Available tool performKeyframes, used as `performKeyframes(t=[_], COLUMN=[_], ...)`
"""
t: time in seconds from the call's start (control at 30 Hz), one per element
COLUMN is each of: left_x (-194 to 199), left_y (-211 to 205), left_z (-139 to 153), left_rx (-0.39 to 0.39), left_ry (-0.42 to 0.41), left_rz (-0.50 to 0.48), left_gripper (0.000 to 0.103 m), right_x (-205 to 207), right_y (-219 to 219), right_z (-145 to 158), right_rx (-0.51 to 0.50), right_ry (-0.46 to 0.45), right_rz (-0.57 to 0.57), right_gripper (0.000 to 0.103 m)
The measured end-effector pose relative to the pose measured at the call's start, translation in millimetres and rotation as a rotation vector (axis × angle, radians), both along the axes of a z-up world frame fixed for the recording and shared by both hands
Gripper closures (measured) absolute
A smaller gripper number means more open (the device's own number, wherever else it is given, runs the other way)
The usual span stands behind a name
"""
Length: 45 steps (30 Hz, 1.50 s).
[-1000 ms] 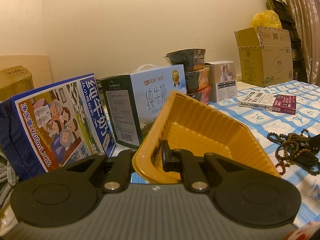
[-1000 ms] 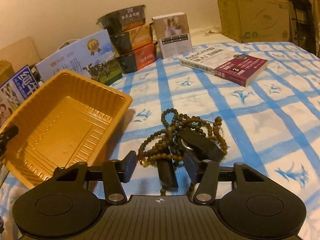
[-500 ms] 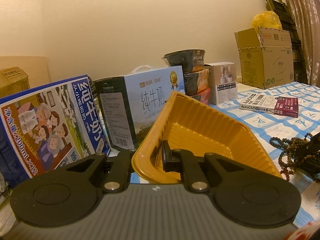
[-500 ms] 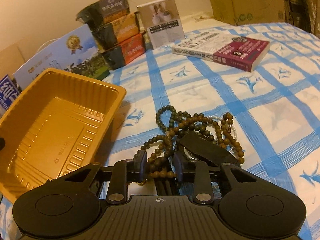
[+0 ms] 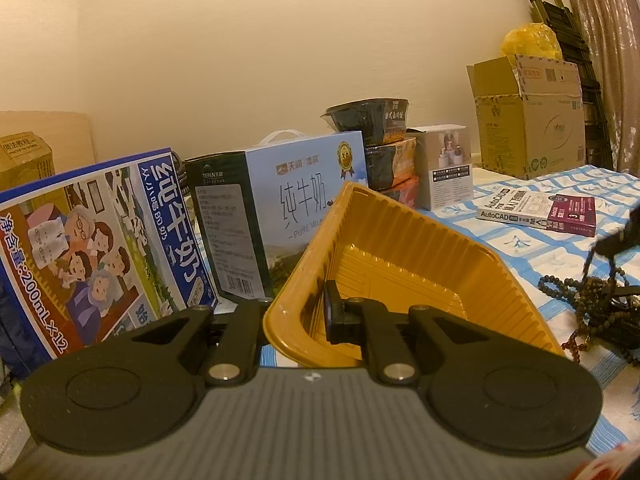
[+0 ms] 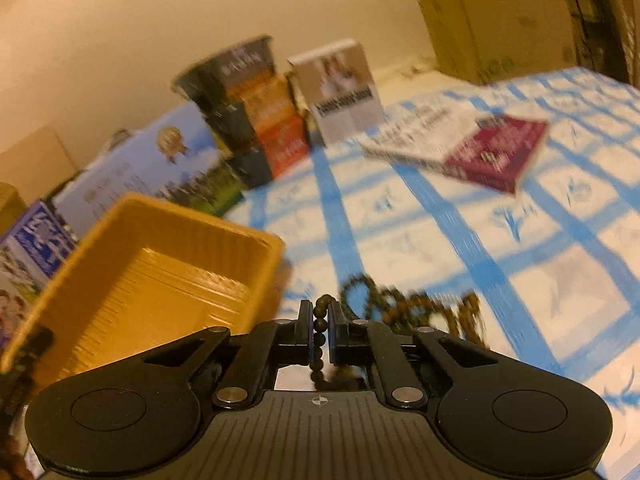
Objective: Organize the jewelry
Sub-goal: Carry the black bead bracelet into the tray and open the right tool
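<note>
A yellow plastic tray (image 5: 400,248) stands tilted, and my left gripper (image 5: 308,312) is shut on its near rim, one finger inside and one outside. In the right wrist view the same tray (image 6: 160,280) lies at the left. My right gripper (image 6: 319,320) has its jaws closing, pads pressing on a strand of brown beads (image 6: 318,334) that runs up between them. The rest of the bead necklaces (image 6: 404,308) trail blurred on the blue-checked cloth behind. From the left wrist view the beads (image 5: 592,300) hang partly lifted under the dark right gripper (image 5: 616,236).
Two milk cartons (image 5: 100,248) (image 5: 288,200) stand behind the tray. Stacked noodle bowls (image 5: 372,148) and a white box (image 5: 448,168) sit further back. A book (image 5: 536,212) lies on the blue-checked cloth (image 5: 516,264); a cardboard box (image 5: 528,120) stands at the far right.
The right gripper's jaws came together on a bead strand and rose, pulling part of the pile off the cloth. The left gripper kept its hold on the tray.
</note>
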<state>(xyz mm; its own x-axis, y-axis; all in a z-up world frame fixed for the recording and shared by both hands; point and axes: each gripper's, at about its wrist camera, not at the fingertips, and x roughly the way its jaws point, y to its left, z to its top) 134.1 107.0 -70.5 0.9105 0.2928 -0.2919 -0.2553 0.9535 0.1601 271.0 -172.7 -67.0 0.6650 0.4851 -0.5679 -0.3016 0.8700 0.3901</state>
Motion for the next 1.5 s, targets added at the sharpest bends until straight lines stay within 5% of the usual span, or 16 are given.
performKeyframes(t=[0.23, 0.6, 0.73, 0.93, 1.1, 1.5], left_x=[0, -1, -2, -3, -4, -6], left_y=[0, -1, -2, -1, -1, -3], left_z=[0, 0, 0, -1, -2, -2], left_rx=[-0.004, -0.007, -0.009, -0.010, -0.013, -0.007], left_ry=[0.000, 0.001, 0.002, 0.003, 0.003, 0.006], left_rz=[-0.001, 0.001, 0.004, 0.005, 0.007, 0.008], left_gripper=[0.092, 0.092, 0.092, 0.092, 0.092, 0.092], right_x=[-8, -18, -22, -28, -37, -55], right_y=[28, 78, 70, 27, -7, 6], right_z=[32, 15, 21, 34, 22, -33], right_rx=[0.091, 0.128, 0.155, 0.134, 0.020, -0.078], right_ry=[-0.028, 0.007, -0.030, -0.076, -0.035, 0.123], right_rz=[0.112, 0.250, 0.245, 0.101, 0.008, 0.065], right_gripper=[0.096, 0.094, 0.052, 0.052, 0.052, 0.054])
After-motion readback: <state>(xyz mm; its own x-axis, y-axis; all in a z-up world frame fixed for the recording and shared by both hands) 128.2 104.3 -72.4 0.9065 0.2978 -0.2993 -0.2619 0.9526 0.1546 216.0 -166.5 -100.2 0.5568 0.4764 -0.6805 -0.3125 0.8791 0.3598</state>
